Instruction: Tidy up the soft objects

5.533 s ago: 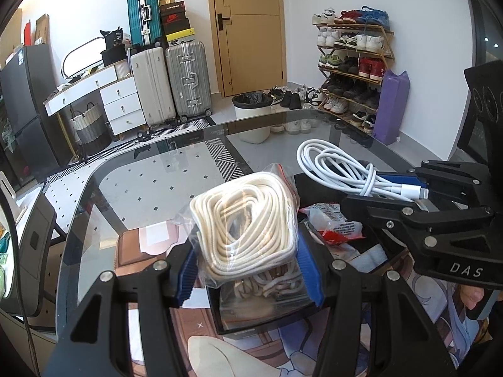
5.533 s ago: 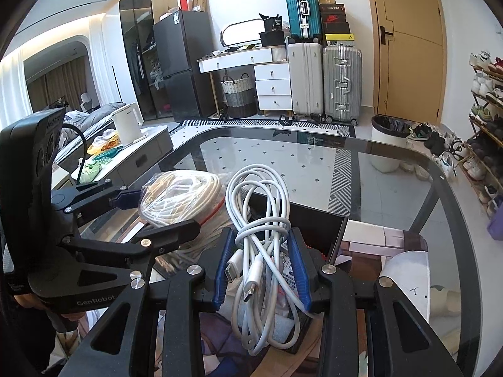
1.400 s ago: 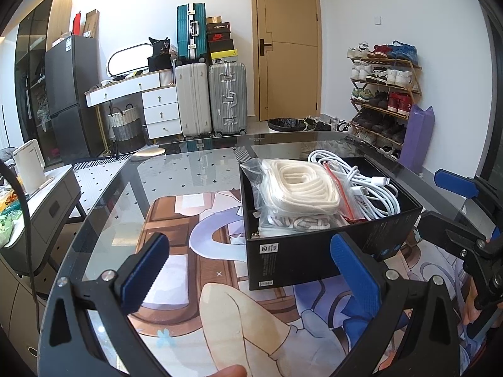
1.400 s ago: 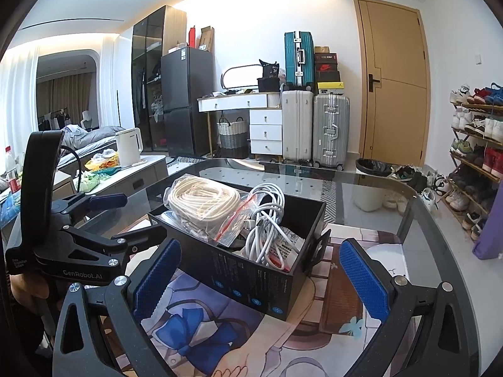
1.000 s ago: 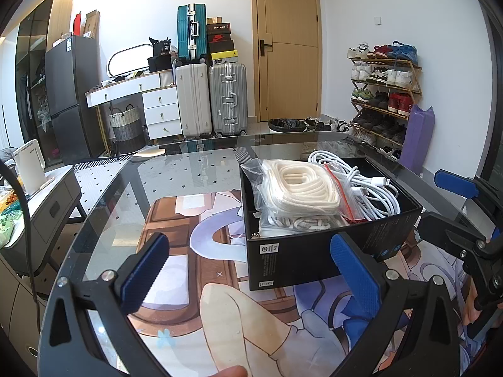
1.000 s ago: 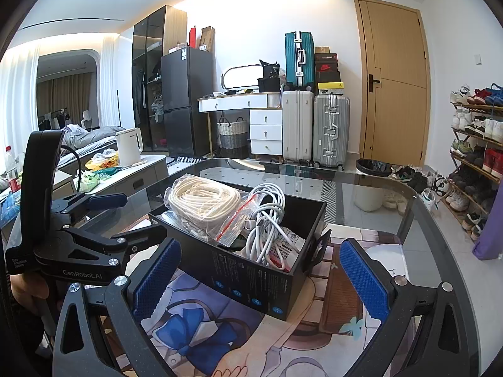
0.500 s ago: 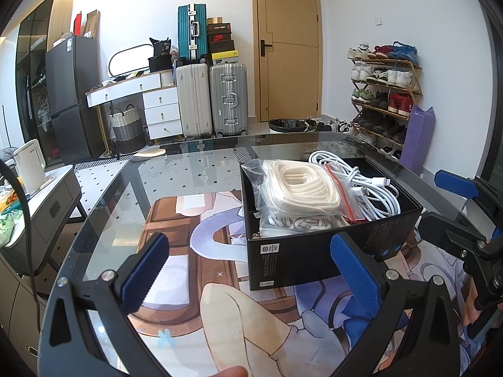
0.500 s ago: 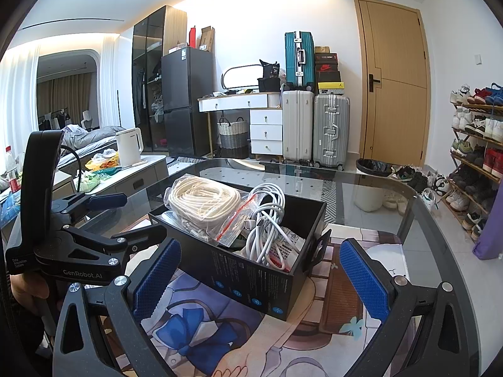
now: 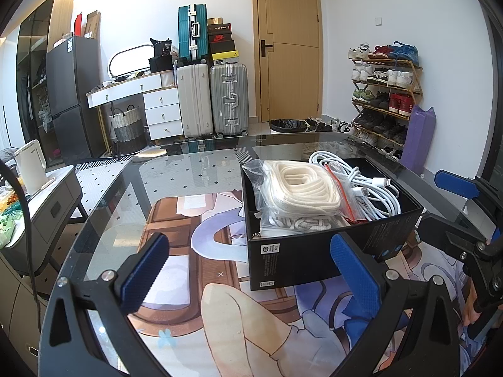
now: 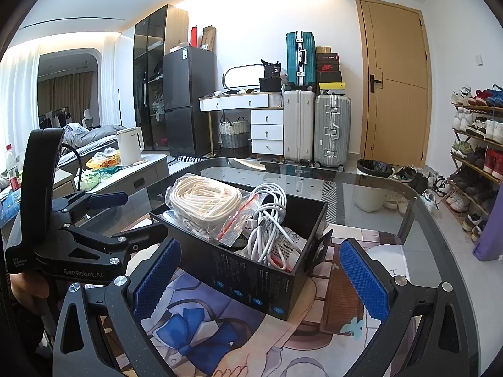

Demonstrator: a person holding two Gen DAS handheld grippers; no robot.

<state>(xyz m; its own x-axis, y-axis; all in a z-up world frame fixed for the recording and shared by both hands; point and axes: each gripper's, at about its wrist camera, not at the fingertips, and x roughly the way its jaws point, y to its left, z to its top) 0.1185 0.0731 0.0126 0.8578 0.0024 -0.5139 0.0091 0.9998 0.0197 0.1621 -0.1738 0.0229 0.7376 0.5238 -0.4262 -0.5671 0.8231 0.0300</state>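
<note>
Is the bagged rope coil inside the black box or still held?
Inside: the bagged rope coil rests in the black box beside the white cables; both grippers are open and empty.

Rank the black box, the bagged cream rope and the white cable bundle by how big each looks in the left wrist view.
1. black box, clearly largest; it holds the other two.
2. bagged cream rope.
3. white cable bundle, partly hidden behind the bag, so its rank below the rope is unsure.

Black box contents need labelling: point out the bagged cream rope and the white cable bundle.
bagged cream rope [image 9: 300, 185], left wrist view, middle of the coil.
white cable bundle [image 10: 267, 220], right wrist view, looped strands.
</note>
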